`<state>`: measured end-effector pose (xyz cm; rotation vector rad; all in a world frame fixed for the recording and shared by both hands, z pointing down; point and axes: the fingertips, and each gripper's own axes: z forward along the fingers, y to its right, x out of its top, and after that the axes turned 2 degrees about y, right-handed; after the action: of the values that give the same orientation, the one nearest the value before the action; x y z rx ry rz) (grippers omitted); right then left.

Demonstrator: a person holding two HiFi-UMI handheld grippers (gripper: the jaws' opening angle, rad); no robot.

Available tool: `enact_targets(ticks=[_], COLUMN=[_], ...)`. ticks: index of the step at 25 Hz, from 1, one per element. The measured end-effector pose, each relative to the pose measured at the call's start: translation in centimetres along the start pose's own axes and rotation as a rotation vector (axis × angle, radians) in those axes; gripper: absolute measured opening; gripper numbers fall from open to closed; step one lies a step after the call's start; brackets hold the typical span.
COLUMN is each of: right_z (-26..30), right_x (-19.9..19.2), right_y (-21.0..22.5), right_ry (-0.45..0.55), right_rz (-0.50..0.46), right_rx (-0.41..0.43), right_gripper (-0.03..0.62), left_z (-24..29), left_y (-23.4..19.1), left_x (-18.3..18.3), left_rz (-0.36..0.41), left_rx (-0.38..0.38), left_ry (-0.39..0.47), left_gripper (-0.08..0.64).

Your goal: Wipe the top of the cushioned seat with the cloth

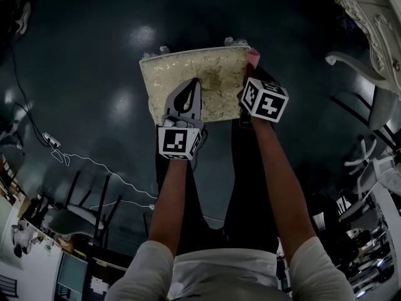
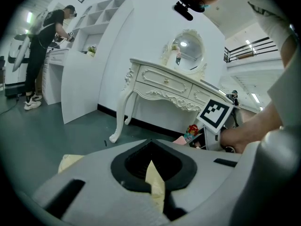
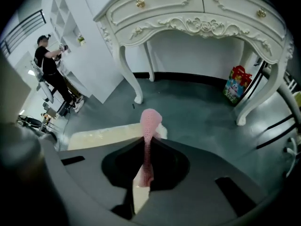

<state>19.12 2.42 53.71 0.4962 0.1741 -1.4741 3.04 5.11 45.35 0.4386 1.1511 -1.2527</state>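
At the top centre of the head view, the cushioned seat [image 1: 207, 74] stands on the dark floor, with a white dressing table [image 1: 369, 17] at 2 o'clock. The step in hand appears to be the start of the wipe: the cloth sits at the seat's edge and is not yet flat on the top. The left gripper [image 1: 193, 86] lies over the seat's 6 o'clock half with its jaws drawn together, and only a sliver of cream cushion shows between them. The right gripper [image 1: 254, 72], at the 3 o'clock edge, is clamped on the pink mesh cloth [image 1: 253, 56], which stands up past its tips. The next move likely calls for laying the cloth down and sweeping it toward 9 o'clock.
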Motion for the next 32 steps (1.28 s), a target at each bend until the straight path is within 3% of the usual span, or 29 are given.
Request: enact_targets(ticks=[8,16,24,28,32], right_z=[-0.8,2.9,6.2,6.0,5.4], right_x=[-4.4,-10.9,-12.7,-12.2,-11.2], right_y=[-18.4,-31.0,-33.6,-32.9,-31.4], right_ry=[-0.046,-0.176,-0.261,-0.243,-0.219], right_rz=[-0.066,-0.152,-0.184,-0.229,-0.211], right_rx=[0.291,0.4,0.327,0.302,0.299], right_gripper=[0.02,0.02,0.02,0.02,0.02], left_z=[-6.5,-13.1,-16.1,-15.9,-14.4], left_y=[-9.1,-17.6,-20.9,-20.7,-19.0], left_x=[1.3,0.4,0.5,0.4,0.2], left_rz=[-0.036,-0.058,-0.063,-0.072,-0.068], left_rx=[0.132,0.217,0.245,0.247,0.222], left_ry=[0.015,0.0,0.001,0.003,-0.003], left_gripper=[0.011,0.011,0.011,0.011,0.011])
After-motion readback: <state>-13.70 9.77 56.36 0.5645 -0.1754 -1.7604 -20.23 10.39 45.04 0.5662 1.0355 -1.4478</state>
